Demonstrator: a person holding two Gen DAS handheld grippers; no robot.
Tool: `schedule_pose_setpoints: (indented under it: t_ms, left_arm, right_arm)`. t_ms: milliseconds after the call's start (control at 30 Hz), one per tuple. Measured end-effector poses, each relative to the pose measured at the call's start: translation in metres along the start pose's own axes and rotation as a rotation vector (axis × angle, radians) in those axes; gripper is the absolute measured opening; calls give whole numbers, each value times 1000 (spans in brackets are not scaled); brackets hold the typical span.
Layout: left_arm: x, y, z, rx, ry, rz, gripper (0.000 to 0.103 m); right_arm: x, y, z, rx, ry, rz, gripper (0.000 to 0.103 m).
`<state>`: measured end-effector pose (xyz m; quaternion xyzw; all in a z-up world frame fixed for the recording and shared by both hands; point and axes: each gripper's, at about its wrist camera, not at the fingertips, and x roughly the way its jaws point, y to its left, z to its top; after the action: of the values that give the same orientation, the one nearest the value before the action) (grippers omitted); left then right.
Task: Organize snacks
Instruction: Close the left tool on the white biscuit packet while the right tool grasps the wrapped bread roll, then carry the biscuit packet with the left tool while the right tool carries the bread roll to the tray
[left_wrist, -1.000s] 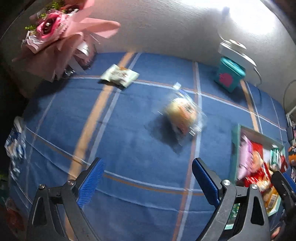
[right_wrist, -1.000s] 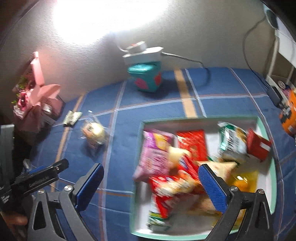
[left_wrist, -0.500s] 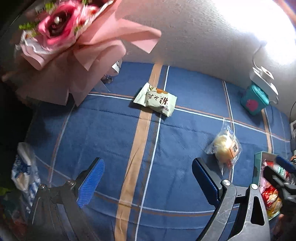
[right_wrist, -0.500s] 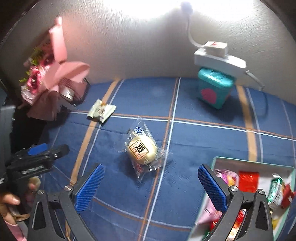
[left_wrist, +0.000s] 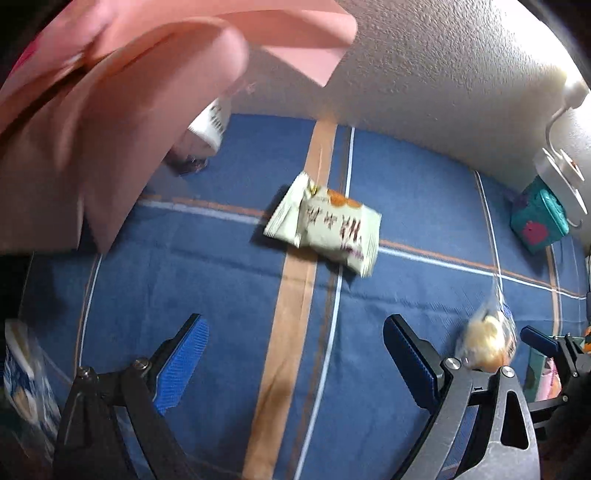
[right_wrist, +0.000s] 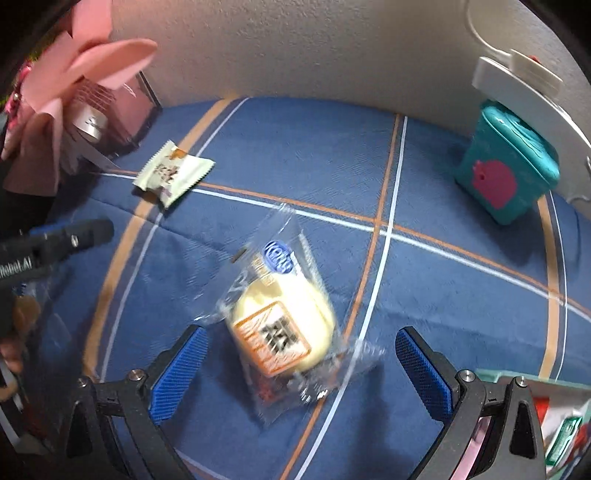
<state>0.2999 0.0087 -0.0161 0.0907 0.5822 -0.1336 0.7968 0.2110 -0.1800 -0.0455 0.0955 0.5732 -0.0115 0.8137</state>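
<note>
Right wrist: bun packet between wide-open, empty jaws; left jaws likewise.

Dim indoor light, wall brightest at upper right, motion blur throughout, fisheye bending, dark vignetted corners

left wrist: low, facing green packet | right wrist: close above bun | both share both

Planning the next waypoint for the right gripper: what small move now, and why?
Probably ease the right gripper forward and down over the clear-wrapped bun, then close. Its jaws stand open and the bun lies on the blue cloth already between the fingertips, apparently not yet touched. The left gripper, also open, faces the pale green packet.
</note>
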Motion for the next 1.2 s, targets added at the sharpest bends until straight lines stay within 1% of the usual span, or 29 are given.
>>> schedule_pose_setpoints:
  t_ms: [100,167,233,300,367,400,433,467,667,733,767,800,867,933,967,1067,1200]
  left_arm:
    - [8,-4,13,21,-10,2,96]
    - [16,-6,21,30,-9,3,96]
    - [23,-8,29,43,-14,15,96]
    - [29,-10,37,57,-22,25,96]
    - [35,-14,44,79,-28,25,96]
    - [39,-17,46,91,-28,28,96]
    - [42,-19,48,99,-31,32,96]
    - [47,-20,50,103,-30,33,96]
    - [66,-25,58,98,-17,38,96]
    - [70,-27,60,94,-14,36,94]
    - [71,-29,60,93,-15,32,86]
    - [73,-31,60,89,-16,26,82]
    - [76,-35,60,77,-25,16,78]
    - [73,-36,59,74,-43,14,66]
    - [71,-37,57,73,-48,-1,57]
    - [65,-41,48,79,-48,21,56]
    - [58,-44,33,45,-49,4,56]
  right_arm:
    - [4,-9,4,15,-15,-24,102]
    - [5,-16,6,31,-14,-3,101]
    - [6,-22,7,34,-14,10,94]
    - [6,-24,7,30,-16,4,83]
    - [8,-26,7,28,-13,5,77]
    - [9,-27,7,26,-8,9,70]
    - [10,-28,7,24,-5,12,66]
    - [9,-25,4,21,-1,11,59]
    - [8,-26,2,2,-1,5,58]
    - [8,-28,2,1,0,4,58]
    - [10,-24,4,1,0,3,58]
    - [9,-25,4,0,0,2,57]
    - [9,-23,4,-1,1,2,57]
    - [10,-21,3,1,2,4,57]
    - [10,-21,2,3,3,6,57]
    - [7,-22,-1,14,7,17,56]
    - [-3,-20,-10,15,2,27,56]
